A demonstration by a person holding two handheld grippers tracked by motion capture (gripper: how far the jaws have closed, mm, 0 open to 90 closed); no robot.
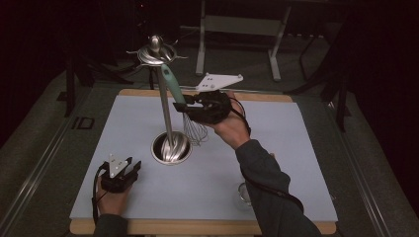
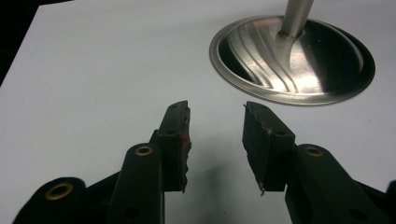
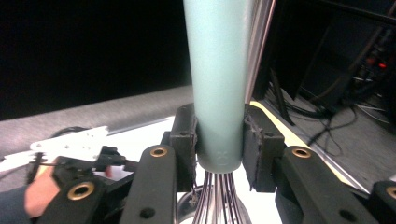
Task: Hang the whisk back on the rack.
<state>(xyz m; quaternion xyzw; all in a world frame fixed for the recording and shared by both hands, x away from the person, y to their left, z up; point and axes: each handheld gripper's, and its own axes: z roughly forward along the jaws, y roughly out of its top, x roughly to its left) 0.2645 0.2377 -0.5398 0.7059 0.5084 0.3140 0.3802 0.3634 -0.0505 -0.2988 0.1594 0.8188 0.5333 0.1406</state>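
Note:
A metal stand (image 1: 165, 113) with a round base (image 2: 289, 65) and a hooked crown rises from the middle of the pale mat. A whisk with a teal handle (image 1: 173, 84) leans up to that crown, its wires (image 1: 196, 129) hanging down right of the pole. I cannot tell whether its top end hangs on a hook. My right gripper (image 1: 184, 106) is shut on the handle's lower end (image 3: 218, 79), a pad against each side. My left gripper (image 2: 215, 116) rests low on the mat at the front left, open with nothing between its jaws, pointing toward the base.
The pale mat (image 1: 276, 138) lies on a wooden board. A small clear round object (image 1: 243, 193) sits near the front edge beside the right forearm. A metal frame (image 1: 237, 24) stands on the dark floor beyond the table.

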